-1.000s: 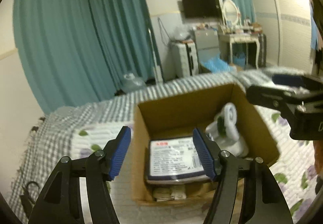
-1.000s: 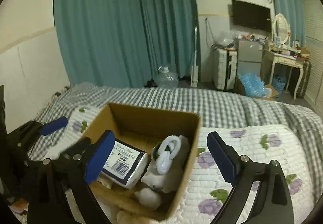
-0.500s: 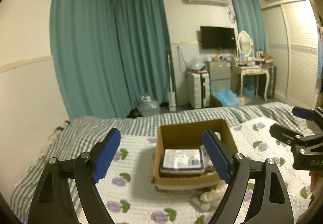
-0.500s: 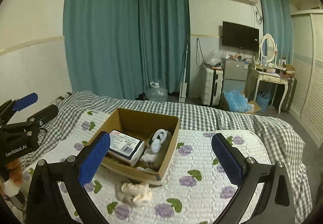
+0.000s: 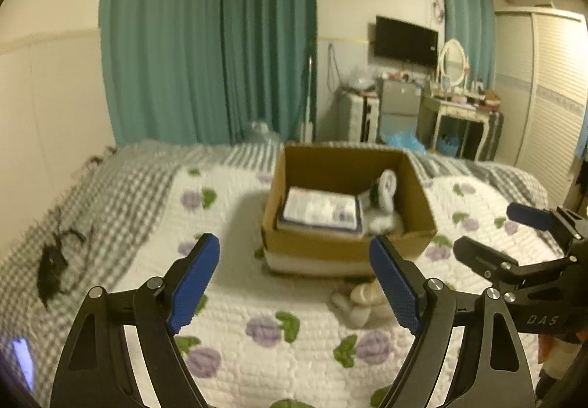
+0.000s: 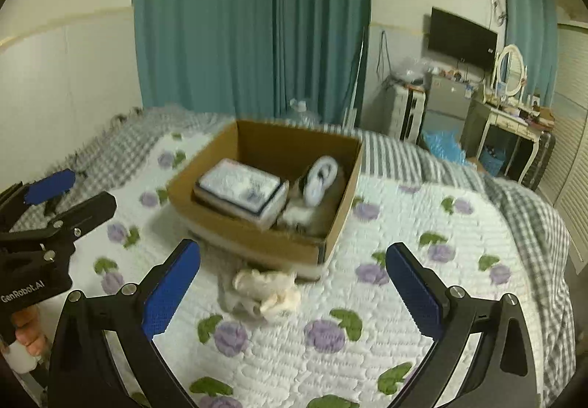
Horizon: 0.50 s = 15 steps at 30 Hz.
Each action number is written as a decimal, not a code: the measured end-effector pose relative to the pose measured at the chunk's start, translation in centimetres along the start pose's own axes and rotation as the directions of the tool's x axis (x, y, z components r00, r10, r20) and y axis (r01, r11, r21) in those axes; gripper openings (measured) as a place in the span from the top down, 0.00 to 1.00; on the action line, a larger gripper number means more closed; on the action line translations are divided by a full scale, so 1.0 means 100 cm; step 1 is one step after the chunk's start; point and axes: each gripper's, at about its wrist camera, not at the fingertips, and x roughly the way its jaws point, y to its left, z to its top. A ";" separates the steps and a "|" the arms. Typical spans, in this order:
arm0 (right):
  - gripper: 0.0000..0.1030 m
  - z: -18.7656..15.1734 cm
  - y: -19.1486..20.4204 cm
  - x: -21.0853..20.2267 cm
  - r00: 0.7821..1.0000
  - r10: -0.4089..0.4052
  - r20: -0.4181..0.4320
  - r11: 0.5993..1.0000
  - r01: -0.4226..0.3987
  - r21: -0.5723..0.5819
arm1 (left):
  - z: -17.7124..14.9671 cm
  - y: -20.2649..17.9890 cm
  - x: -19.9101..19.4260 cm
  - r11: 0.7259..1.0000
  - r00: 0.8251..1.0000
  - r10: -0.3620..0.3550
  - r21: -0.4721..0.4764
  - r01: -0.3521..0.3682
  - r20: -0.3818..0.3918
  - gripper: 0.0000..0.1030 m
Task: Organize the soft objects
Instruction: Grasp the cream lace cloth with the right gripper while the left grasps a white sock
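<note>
Left wrist view: left gripper (image 5: 294, 283) with fingers (image 5: 193, 283) spread wide and holding nothing, above a bed (image 5: 235, 353) covered by a white quilt with purple flowers. Between the fingers, farther off, stands an open cardboard box (image 5: 345, 246) holding a flat packet (image 5: 319, 211) on its left and a white plush toy (image 5: 382, 194) on its right. A cream soft toy (image 5: 358, 301) lies on the quilt just in front of the box. Right gripper (image 5: 514, 235) enters from the right edge, fingers likewise apart. Right wrist view: left gripper (image 6: 60, 194) at the left edge; right gripper (image 6: 294, 290) spread and empty, the cream soft toy (image 6: 266, 290) between its fingers (image 6: 171, 290), touching neither
</note>
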 end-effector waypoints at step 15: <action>0.04 -0.033 -0.004 0.110 0.967 0.066 -0.247 0.997 -0.055 0.050 | -0.051 0.011 0.086 0.998 0.969 -0.013 -0.059 -0.002 -0.247 0.18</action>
